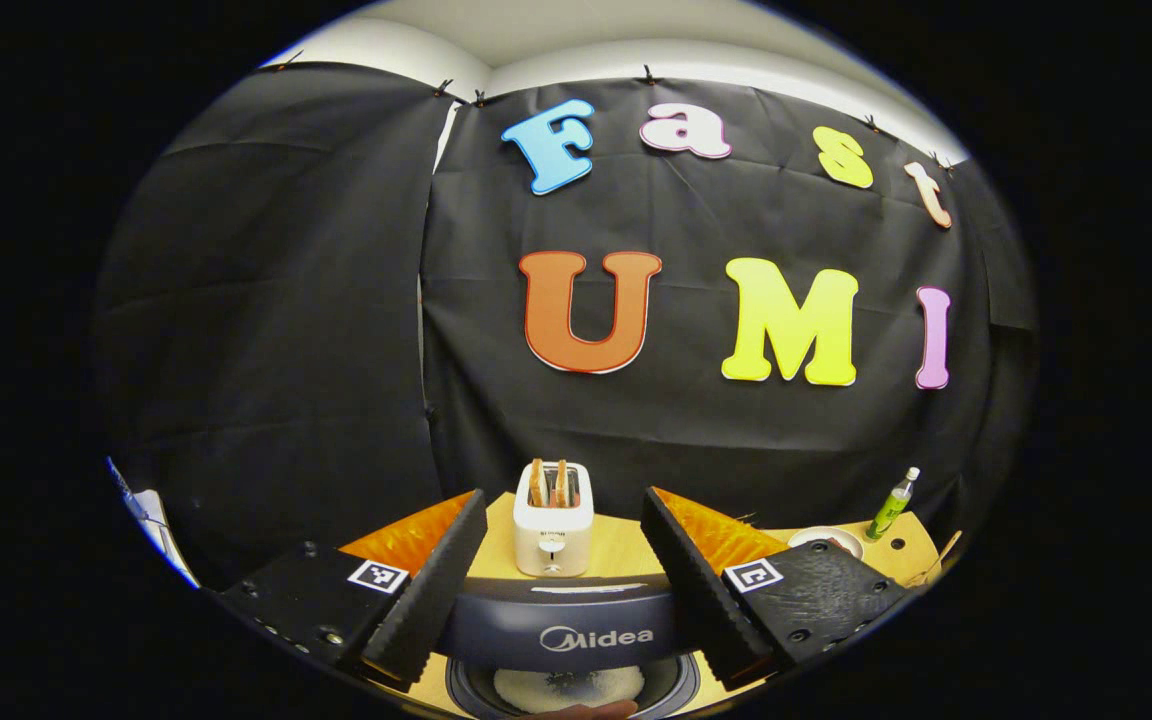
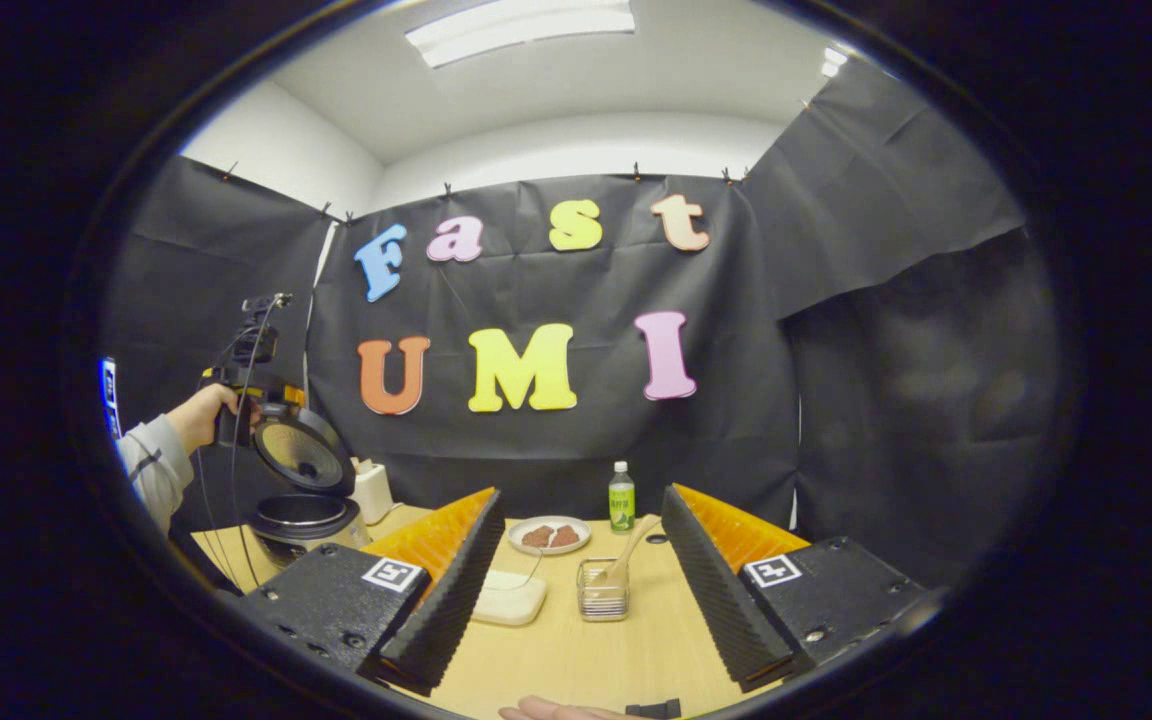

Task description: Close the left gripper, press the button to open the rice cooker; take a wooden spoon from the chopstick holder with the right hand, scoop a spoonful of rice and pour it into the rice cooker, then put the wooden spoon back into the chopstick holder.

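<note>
**Cooker lid up, spoon resting in its holder**

Your rice cooker (image 2: 304,500) stands at the left end of the wooden table (image 2: 576,650), dark-bodied, with its lid swung up so the round metal inner plate faces the room. In the left gripper view you look down over that raised lid, and below it a patch of white rice (image 1: 568,685) lies in the pot.

The right gripper view gives you what the other cannot: the wooden spoon (image 2: 628,548) sits in the clear chopstick holder (image 2: 603,590) mid-table, its long axis slanting up and to the right, the upper end leaning toward the green bottle (image 2: 621,497). Behind the holder is a plate (image 2: 548,536) with brown pieces; to its left lies a pale flat dish (image 2: 508,598).

The left gripper view alone shows the white toaster (image 1: 553,520), with two slices standing in it, behind the cooker.

Your left gripper (image 1: 564,570) is spread wide, holding nothing. Your right gripper (image 2: 581,575) is likewise wide apart and empty, with the holder between its fingers farther off.
</note>
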